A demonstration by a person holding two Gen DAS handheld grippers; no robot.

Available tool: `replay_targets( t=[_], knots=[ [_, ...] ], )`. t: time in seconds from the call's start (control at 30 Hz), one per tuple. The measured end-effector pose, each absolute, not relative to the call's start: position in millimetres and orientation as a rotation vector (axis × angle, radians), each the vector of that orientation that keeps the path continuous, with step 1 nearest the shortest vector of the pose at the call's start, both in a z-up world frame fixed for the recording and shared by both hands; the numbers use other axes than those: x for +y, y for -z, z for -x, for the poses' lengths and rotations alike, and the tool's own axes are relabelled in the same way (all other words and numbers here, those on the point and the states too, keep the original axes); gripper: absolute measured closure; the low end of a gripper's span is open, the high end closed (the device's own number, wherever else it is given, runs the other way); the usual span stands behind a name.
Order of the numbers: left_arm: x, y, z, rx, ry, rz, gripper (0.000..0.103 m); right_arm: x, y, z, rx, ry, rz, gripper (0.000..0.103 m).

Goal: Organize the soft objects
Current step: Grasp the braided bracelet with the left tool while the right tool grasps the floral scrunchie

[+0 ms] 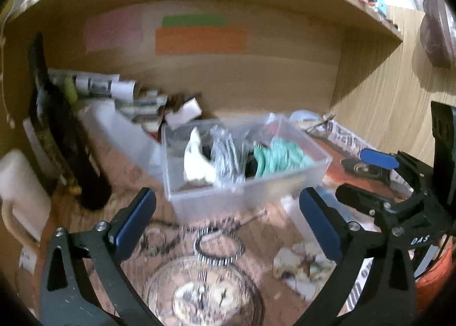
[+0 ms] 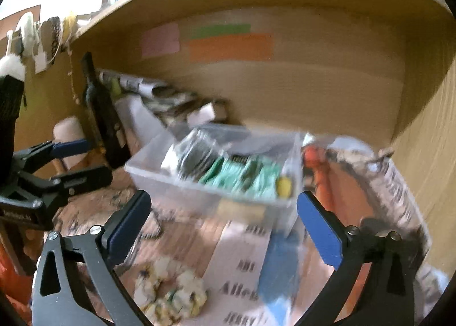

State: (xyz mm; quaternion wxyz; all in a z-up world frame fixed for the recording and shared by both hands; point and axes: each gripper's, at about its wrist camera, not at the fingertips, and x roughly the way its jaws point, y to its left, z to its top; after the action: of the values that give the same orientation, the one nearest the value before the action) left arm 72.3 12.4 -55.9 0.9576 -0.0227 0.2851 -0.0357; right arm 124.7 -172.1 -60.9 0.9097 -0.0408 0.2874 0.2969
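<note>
A clear plastic bin (image 1: pixel 199 197) sits on the desk under a shelf and holds teal soft items (image 1: pixel 280 156), clear bags (image 1: pixel 226 155) and a white cloth (image 1: pixel 195 155). It also shows in the right wrist view (image 2: pixel 159 180), with the teal items (image 2: pixel 245 174) inside. A pale crumpled soft object (image 1: pixel 302 264) lies on the desk in front of the bin, also seen from the right wrist (image 2: pixel 173 294). My left gripper (image 1: pixel 226 224) is open and empty just short of the bin. My right gripper (image 2: pixel 223 229) is open and empty, near the bin's front.
A dark bottle (image 1: pixel 61 132) stands at the left beside a white jug (image 1: pixel 21 197). Paper rolls (image 1: pixel 105 85) lie at the back. A glass bowl (image 1: pixel 199 294) and a beaded ring (image 1: pixel 219 246) lie close in front. Newspaper (image 2: pixel 399 192) covers the right side.
</note>
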Motion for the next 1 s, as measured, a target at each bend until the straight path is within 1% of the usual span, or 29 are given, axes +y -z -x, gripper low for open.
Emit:
replay_targets(
  t=[0.33, 0.47, 0.5, 0.53, 0.57, 0.67, 0.73, 0.77, 0.83, 0.87, 1.0],
  knots=[
    [19.3, 109.0, -54.8, 0.733, 0.019, 0.061, 0.001, -147.4, 116.0, -105.5, 0.836, -0.700, 0.093, 0.001],
    [20.0, 126.5, -52.6, 0.788, 0.014, 0.068, 0.001, -137.3, 128.3, -99.9, 0.882, -0.711, 0.133, 0.002],
    [19.9, 129.9, -52.9, 0.799, 0.012, 0.067, 0.001, -135.0, 130.5, -98.9, 0.888, -0.708, 0.148, 0.004],
    [19.9, 131.5, -54.1, 0.807, 0.011, 0.067, 0.001, -132.9, 132.9, -98.6, 0.898, -0.711, 0.162, 0.011],
    [19.8, 133.8, -55.0, 0.816, 0.010, 0.067, 0.001, -131.8, 134.8, -98.9, 0.908, -0.714, 0.172, 0.021],
    [18.9, 138.3, -59.1, 0.834, 0.015, 0.067, 0.001, -132.1, 135.2, -96.7, 0.889, -0.685, 0.207, 0.035],
    [17.5, 140.6, -63.4, 0.842, 0.014, 0.059, 0.001, -136.3, 133.8, -98.2, 0.888, -0.688, 0.194, 0.051],
    [16.9, 141.4, -65.9, 0.845, 0.014, 0.054, 0.001, -139.2, 132.9, -99.2, 0.888, -0.685, 0.187, 0.061],
    [15.5, 143.0, -72.9, 0.857, 0.019, 0.046, 0.001, -143.4, 133.0, -102.6, 0.890, -0.678, 0.170, 0.072],
    [15.0, 143.8, -77.0, 0.864, 0.024, 0.048, 0.001, -146.7, 132.4, -104.0, 0.889, -0.672, 0.161, 0.075],
    [12.7, 149.0, -95.5, 0.886, 0.022, 0.041, 0.001, -162.0, 127.3, -108.5, 0.867, -0.643, 0.124, 0.081]
  ],
)
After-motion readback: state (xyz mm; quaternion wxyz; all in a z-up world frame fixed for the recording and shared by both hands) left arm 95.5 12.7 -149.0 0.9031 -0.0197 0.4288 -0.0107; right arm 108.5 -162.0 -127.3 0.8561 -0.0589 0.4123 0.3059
